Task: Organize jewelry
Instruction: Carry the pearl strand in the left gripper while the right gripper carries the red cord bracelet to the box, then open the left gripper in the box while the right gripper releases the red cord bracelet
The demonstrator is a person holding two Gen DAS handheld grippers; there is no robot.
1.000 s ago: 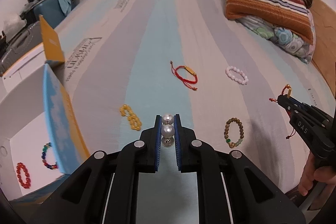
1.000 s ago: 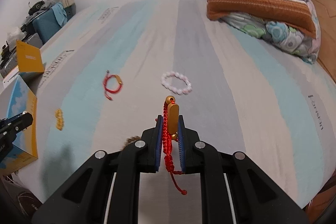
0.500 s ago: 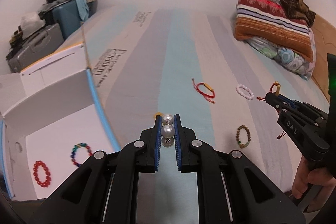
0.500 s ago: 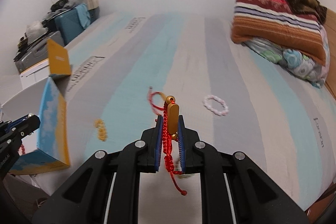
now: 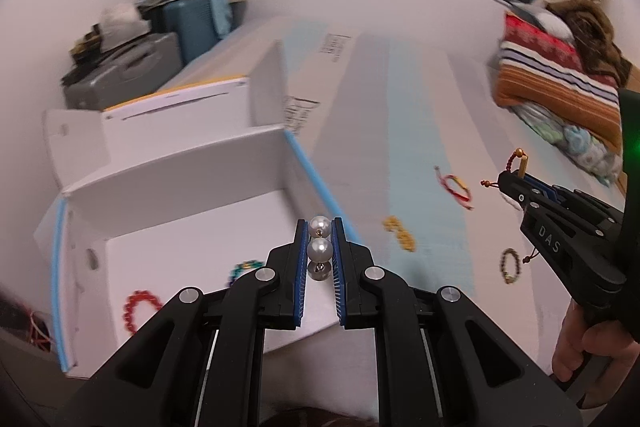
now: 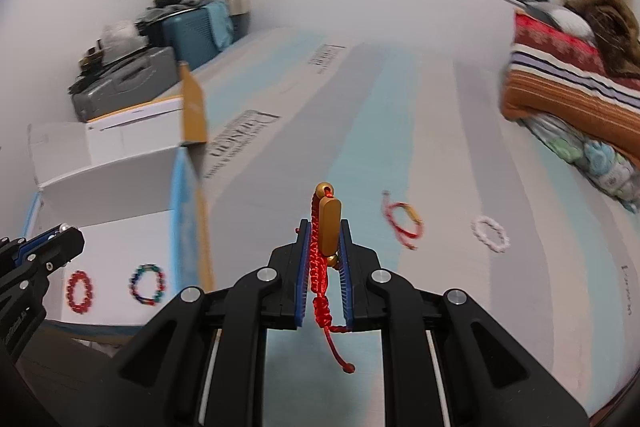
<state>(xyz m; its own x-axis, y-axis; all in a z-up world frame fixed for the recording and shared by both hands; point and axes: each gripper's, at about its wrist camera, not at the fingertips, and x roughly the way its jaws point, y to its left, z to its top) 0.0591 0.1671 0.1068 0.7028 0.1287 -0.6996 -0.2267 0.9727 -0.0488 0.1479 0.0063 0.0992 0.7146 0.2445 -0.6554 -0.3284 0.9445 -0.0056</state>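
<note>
Both grippers are loaded rn. Left gripper (image 5: 320, 227) is clamped on a pearl strand (image 5: 320, 249), a few white pearls stacked btwn the blue pads, sitting right over the near edge of the open white box (image 5: 176, 187). Right gripper (image 6: 325, 227) is clenched on a red cord bracelet w/ a gold bar (image 6: 329, 229); the cord tail hangs down below the jaws w/ a knot at the end. From the left cam you can also see the right gripper off to the right, a hand (image 5: 588, 351) wrapped around its handle.

Inside the box there's already a red bead bracelet (image 6: 80, 291) and a multicolor bead bracelet (image 6: 147, 283), lying side by side on the white floor, not touching.

Still out on the striped bed sheet (image 6: 400, 131): another red cord bracelet (image 6: 402, 219), a white bead bracelet (image 6: 490, 234) further right, a yellow bead piece (image 5: 399, 233) just beside the box, and a brown bead bracelet (image 5: 510, 264) near the right gripper. All well apart from each other.

Background: folded striped blanket (image 6: 568, 87) w/ pillows, and suitcases (image 6: 128, 83) by the wall. Pics are kinda blurry at the edges.
</note>
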